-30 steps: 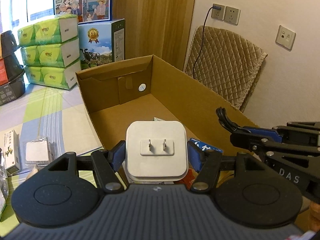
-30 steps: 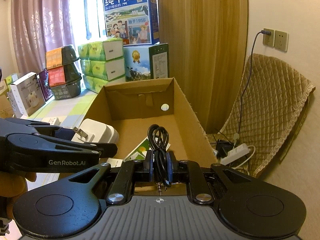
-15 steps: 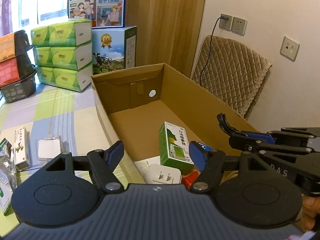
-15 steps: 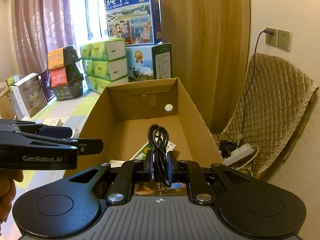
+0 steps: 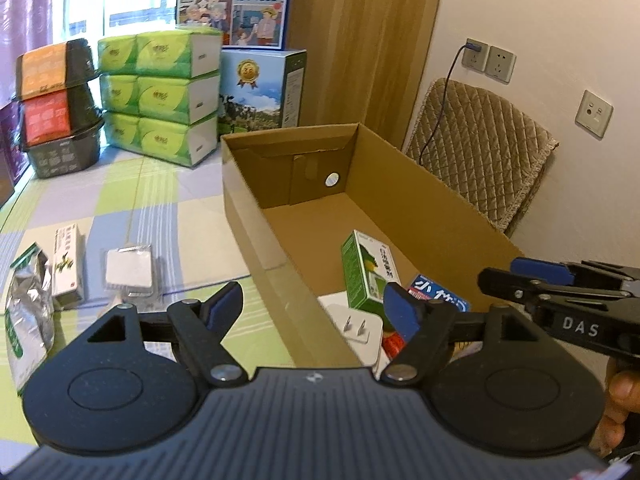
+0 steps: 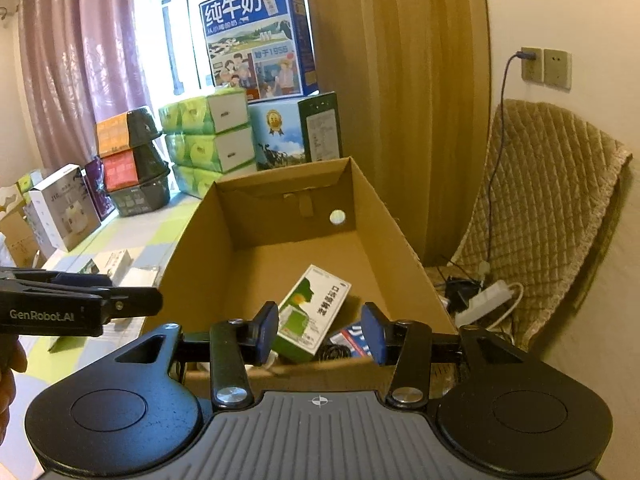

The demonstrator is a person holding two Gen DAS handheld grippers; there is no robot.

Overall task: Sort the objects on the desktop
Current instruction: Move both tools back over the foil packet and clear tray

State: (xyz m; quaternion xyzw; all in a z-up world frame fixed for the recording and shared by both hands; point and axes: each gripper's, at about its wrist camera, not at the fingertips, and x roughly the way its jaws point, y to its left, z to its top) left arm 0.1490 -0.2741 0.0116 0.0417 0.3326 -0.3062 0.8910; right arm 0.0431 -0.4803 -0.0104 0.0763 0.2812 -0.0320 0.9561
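Above cardboard box [image 6: 384, 216] near end: left gripper [image 5: 316, 306], right gripper [image 6: 320, 334] level, jaws wide apart, empty.

cardboard box [image 5: 256, 208]: matt brown corrugated paper | white charger [image 5: 354, 326]: smooth plastic, metal prongs | green carton [image 6: 312, 312]: glossy printed card | foil pouch [image 5: 26, 304]: crinkled, shiny | left claw [image 5: 316, 306]: matt black plastic, blue pads | chair cover [image 6: 548, 208]: quilted cloth | desk [image 5: 160, 216]: checked cloth
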